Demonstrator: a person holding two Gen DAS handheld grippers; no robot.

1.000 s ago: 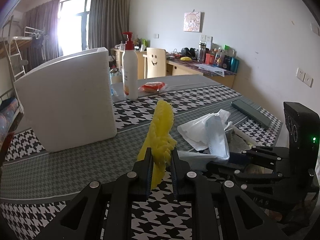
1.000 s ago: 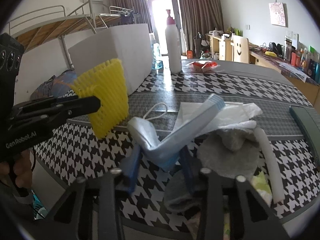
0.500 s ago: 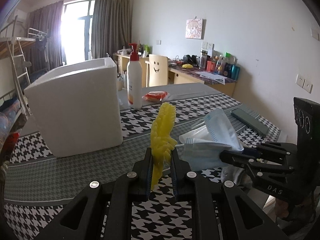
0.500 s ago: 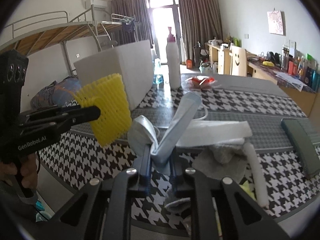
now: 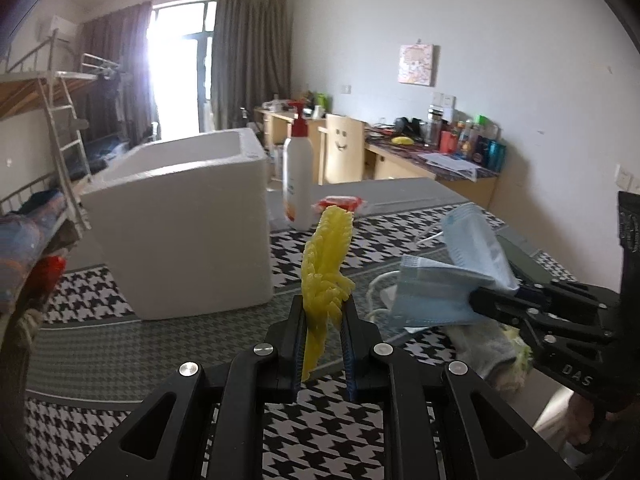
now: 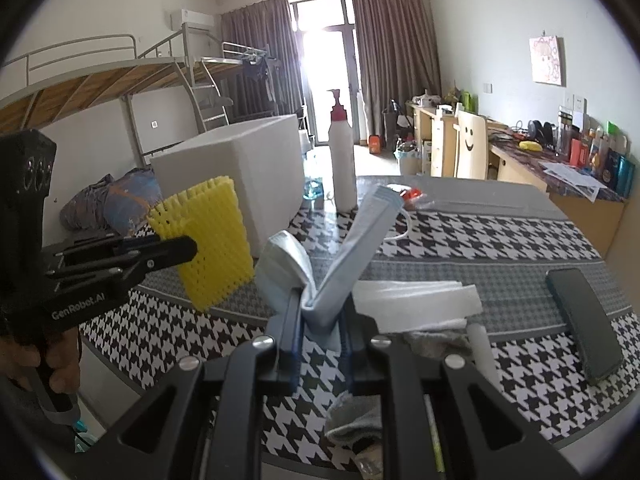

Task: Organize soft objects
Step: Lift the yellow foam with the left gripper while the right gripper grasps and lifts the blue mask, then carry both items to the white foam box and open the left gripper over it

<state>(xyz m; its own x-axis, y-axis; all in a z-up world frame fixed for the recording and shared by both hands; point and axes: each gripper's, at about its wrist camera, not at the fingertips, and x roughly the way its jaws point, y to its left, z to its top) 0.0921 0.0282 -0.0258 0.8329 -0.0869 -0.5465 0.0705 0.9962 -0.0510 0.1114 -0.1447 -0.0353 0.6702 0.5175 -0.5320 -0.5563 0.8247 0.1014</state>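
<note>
My left gripper (image 5: 323, 312) is shut on a yellow foam net sleeve (image 5: 326, 264) and holds it above the table; the sleeve also shows in the right wrist view (image 6: 206, 240). My right gripper (image 6: 320, 316) is shut on a light blue face mask (image 6: 340, 256), lifted off the table; the mask shows in the left wrist view (image 5: 448, 280) to the right of the sleeve. A white foam box (image 5: 180, 224), open at the top, stands at the left on the houndstooth table (image 5: 100, 360). A grey cloth (image 6: 352, 420) and white foam sheet (image 6: 416, 304) lie below the mask.
A white pump bottle (image 5: 298, 184) with a red top stands behind the box, with a red packet (image 5: 340, 202) beside it. A dark flat case (image 6: 584, 320) lies at the table's right. A white foam tube (image 6: 482, 348) lies by the cloth. A bunk bed and desks stand beyond.
My right gripper closed on the face mask and lifted it off the pile. My left gripper rose with the yellow sleeve, so the box's open top shows.
</note>
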